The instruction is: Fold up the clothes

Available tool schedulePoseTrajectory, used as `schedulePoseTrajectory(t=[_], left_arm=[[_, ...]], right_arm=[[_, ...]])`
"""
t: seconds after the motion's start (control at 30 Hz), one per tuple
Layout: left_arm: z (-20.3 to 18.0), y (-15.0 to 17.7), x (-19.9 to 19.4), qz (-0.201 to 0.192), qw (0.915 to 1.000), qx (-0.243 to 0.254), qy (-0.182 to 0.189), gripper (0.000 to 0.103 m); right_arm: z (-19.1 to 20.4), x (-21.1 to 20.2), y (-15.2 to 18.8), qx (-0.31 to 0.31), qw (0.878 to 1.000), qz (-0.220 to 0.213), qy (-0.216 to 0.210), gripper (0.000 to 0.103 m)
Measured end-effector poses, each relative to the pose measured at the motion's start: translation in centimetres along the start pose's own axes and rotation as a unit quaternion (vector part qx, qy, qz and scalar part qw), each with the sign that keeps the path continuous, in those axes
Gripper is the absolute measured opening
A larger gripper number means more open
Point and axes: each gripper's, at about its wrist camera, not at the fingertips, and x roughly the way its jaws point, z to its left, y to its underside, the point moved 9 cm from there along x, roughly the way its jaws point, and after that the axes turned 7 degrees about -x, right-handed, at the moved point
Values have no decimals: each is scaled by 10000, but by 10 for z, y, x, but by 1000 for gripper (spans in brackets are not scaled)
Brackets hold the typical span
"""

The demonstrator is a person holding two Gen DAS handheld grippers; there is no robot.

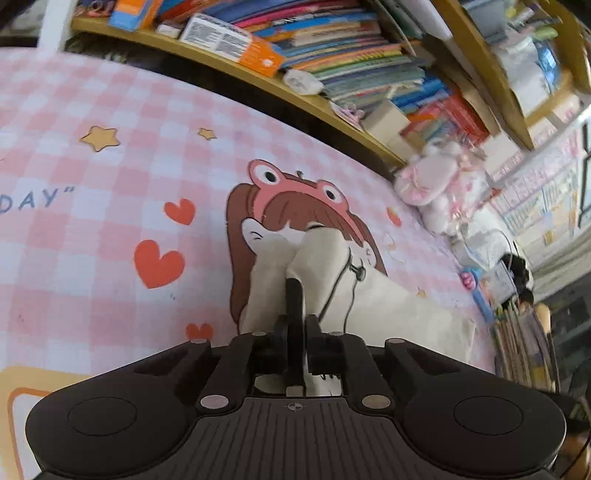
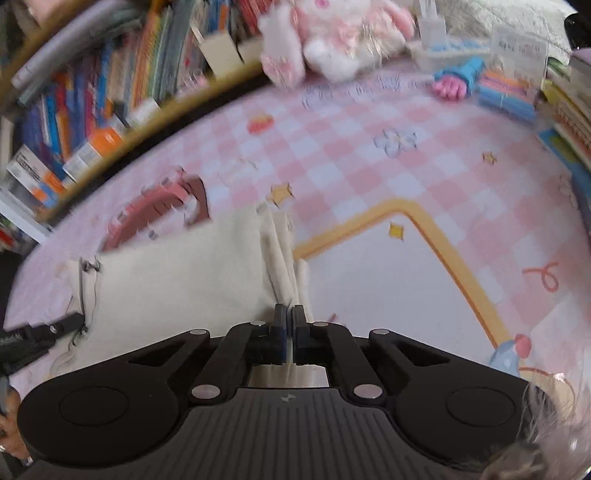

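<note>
A cream garment (image 1: 388, 306) with a black drawstring (image 1: 343, 280) lies on the pink checked mat (image 1: 92, 229). In the left wrist view its corner is bunched up around my left gripper (image 1: 299, 286), which is shut on the cloth; one dark finger (image 1: 293, 295) shows and cloth hides the other. In the right wrist view the same garment (image 2: 177, 273) spreads to the left, and my right gripper (image 2: 289, 314) is shut on its pleated right edge. The left gripper's tip (image 2: 55, 326) shows at the garment's far left end, by the drawstring (image 2: 83, 291).
A wooden bookshelf (image 1: 332, 110) full of books runs along the far side of the mat. A pink and white plush rabbit (image 2: 332, 33) and toys (image 2: 458, 77) sit at the mat's far end. Stacked books (image 2: 569, 110) stand on the right.
</note>
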Motion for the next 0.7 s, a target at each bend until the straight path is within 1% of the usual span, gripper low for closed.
schedulePoseTrajectory(t=[0.03,0.07,0.1,0.13,0.27,0.3,0.33,0.37,0.4,0.43,0.47,0.5,0.53,0.63,0.7], left_arm=[[-1,-1,-5,-69,10000,58,-26,23],[-2,-2,-9,-142,9998,130,-85,28],[-2,-3,-14,-217,9995,200,-149,39],[-2,-3,-19,-286,9991,257,-194,47],[-2,-1,-37,-422,9979,339,-349,59],[-1,1,-40,-426,9976,344,-418,65],[0,4,-42,-424,9973,345,-488,69],[1,7,-43,-404,9971,331,-548,70],[2,10,-43,-378,9970,310,-602,74],[4,13,-43,-346,9970,277,-635,78],[6,16,-42,-300,9972,221,-648,79],[8,20,-41,-250,9976,150,-634,79],[10,22,-40,-199,9979,76,-605,79],[14,29,-34,-20,9987,-193,-464,79],[17,31,-28,79,9985,-289,-468,79]], right_arm=[[0,-1,0,7,10000,-14,-35,3],[0,-3,-1,0,10000,-43,-63,3],[0,-5,-1,-8,9999,-72,-92,3],[-1,-8,-2,-14,9999,-101,-108,5],[-1,-21,-3,-22,9996,-213,-177,11],[-1,-24,-2,-35,9995,-226,-206,20],[-2,-27,-1,-15,9995,-226,-221,40],[-3,-29,0,31,9995,-218,-227,50],[-5,-31,2,78,9995,-211,-232,58],[-6,-33,3,125,9994,-203,-238,62],[-8,-34,5,192,9993,-165,-264,64],[-9,-33,7,281,9990,-102,-321,68],[-10,-32,9,372,9985,-42,-389,69],[-11,-26,16,631,9959,181,-618,70],[-10,-21,21,749,9936,326,-775,70]])
